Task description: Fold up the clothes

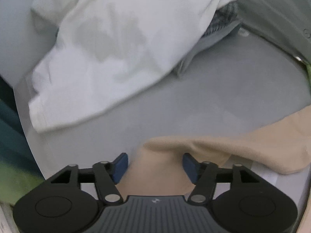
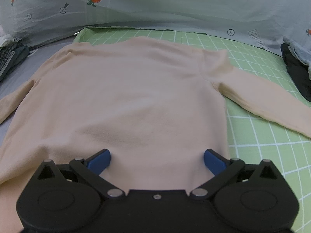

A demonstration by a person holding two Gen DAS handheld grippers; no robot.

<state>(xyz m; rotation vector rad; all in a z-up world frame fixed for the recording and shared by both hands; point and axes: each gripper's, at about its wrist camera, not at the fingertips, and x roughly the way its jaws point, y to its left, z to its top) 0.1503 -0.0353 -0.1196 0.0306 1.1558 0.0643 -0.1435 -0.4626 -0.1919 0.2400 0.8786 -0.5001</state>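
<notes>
A beige long-sleeved top (image 2: 124,97) lies spread flat, partly on a green grid mat (image 2: 258,136) and partly on a grey sheet (image 2: 11,77). Its right sleeve (image 2: 272,106) stretches out over the mat. My right gripper (image 2: 157,162) is open, its blue pads either side of the top's near hem. In the left wrist view, my left gripper (image 1: 155,167) is open over the end of the top's other sleeve (image 1: 213,151), which lies between the blue pads.
A white garment (image 1: 108,58) lies crumpled on the grey sheet (image 1: 213,89) ahead of the left gripper, over a grey knit piece (image 1: 223,19). A pale carrot-print cloth (image 2: 155,5) runs along the back. Dark clothes (image 2: 297,73) sit at the right, grey ones (image 2: 9,58) at the left.
</notes>
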